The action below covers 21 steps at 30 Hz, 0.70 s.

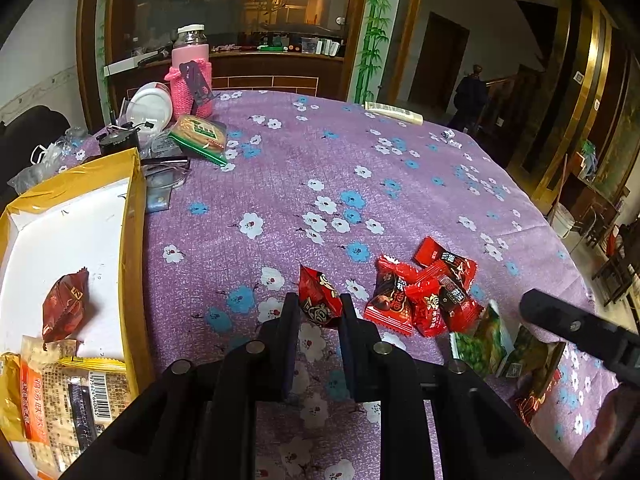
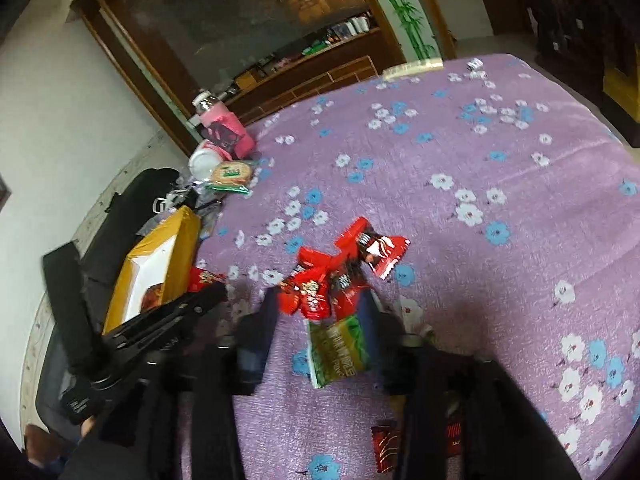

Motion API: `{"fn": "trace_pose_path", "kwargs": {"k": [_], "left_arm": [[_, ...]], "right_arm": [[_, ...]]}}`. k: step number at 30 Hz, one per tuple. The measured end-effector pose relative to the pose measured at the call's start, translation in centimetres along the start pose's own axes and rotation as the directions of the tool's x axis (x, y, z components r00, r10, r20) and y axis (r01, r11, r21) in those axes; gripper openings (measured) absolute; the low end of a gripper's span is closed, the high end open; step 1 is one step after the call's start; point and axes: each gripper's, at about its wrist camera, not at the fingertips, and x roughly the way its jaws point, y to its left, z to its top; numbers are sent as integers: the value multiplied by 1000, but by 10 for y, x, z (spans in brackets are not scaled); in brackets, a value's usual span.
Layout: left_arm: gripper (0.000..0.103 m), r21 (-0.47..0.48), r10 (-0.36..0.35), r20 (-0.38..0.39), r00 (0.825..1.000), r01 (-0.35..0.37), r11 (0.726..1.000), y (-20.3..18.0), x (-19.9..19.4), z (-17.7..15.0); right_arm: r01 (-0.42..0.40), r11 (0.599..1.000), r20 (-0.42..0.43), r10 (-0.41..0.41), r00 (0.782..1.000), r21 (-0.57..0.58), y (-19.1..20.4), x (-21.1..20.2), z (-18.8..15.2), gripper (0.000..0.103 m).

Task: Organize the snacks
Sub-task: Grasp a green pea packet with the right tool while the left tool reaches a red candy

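My left gripper [image 1: 320,300] is shut on a red snack packet [image 1: 318,294], held just above the purple flowered tablecloth [image 1: 320,168]. To its right lies a pile of red packets [image 1: 428,288], and a green pea packet [image 1: 480,344] lies below the pile. My right gripper [image 2: 319,304] stands open over the green pea packet [image 2: 340,348], which lies flat between its fingers, with the red pile [image 2: 340,272] just ahead. A yellow box [image 1: 134,240] with a white inside sits at the left. It holds a dark red packet [image 1: 66,304] and a cracker packet [image 1: 76,396].
At the back left of the table stand a pink knit-sleeved jar [image 1: 192,68], a white lid [image 1: 150,106], a biscuit pack [image 1: 200,136] and glasses. Another dark packet [image 1: 536,364] lies near the right gripper. A person [image 1: 472,92] stands far back by a door.
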Motion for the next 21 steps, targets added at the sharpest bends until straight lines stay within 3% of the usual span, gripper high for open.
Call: {"fn": "trace_pose_path", "kwargs": {"k": [3,5,9,15,19,21], "left_arm": [[18,-2,0,0,1000,0,1000,1,0,0],[18,-4,-1,-1,1000,1,1000,1,-1,0],[18,-6,-2,4,1000,2,1000,2,-2,0],[18,0,-10,-1,1000,10,1000,1,-3,0],[18,2,-16,4,1000,16,1000,0,-5,0],[18,2,-18,3,1000,18,1000,0,-5,0]], "right_arm": [[8,1000,-6,-8,1000,-21,1,5,0,42],[22,998,-48,-25,999,-67,8,15,-4,56],[165,966,-58,-180,982,-199,24,30,-15,58],[281,912,-90,-320,943,-300,27,54,-27,62],[272,926,-71,-299,952,-263,18,46,-23,36],[251,939,-69,-274,959,-237,15,42,-22,31]]}}
